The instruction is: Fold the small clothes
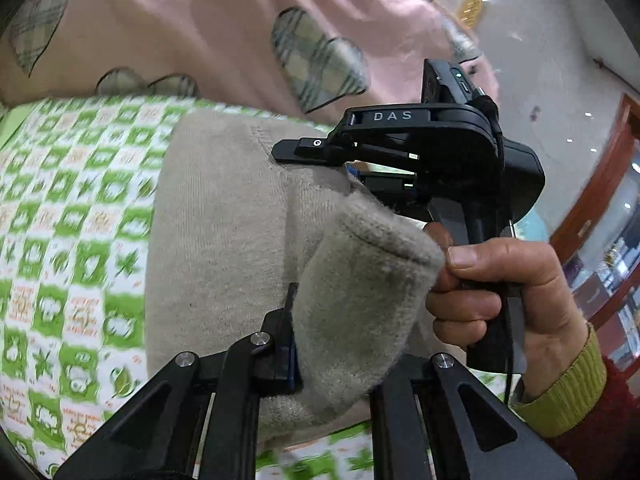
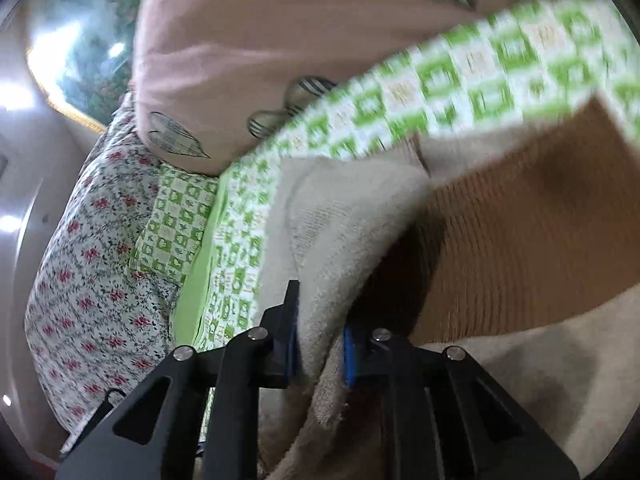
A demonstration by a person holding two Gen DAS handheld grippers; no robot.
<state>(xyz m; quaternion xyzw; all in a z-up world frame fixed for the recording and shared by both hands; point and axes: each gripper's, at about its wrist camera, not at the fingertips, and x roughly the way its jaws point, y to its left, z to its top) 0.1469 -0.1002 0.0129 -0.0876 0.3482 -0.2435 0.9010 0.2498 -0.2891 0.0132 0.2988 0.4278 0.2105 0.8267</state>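
Beige fleece garment [image 1: 224, 216], spread on the green-checked sheet [image 1: 60, 208], rises into both claws: left claw [image 1: 340, 340] grips its near cuff, right claw [image 2: 320, 344] clamps an edge farther right.

Left wrist fisheye: mounted behind the left gripper [image 1: 336, 344], looking forward along its fingers at very close range onto a fuzzy beige knitted garment [image 1: 224, 216], with the right gripper [image 1: 308, 150] seen side-on beyond. Right wrist fisheye: mounted behind the right gripper [image 2: 320, 344], tilted, equally close, motion-blurred. Shared field: the beige garment [image 2: 344, 216], green-and-white checked printed bedsheet [image 1: 60, 200] [image 2: 460, 80], pink blanket with plaid patches [image 1: 192, 32] [image 2: 240, 60].
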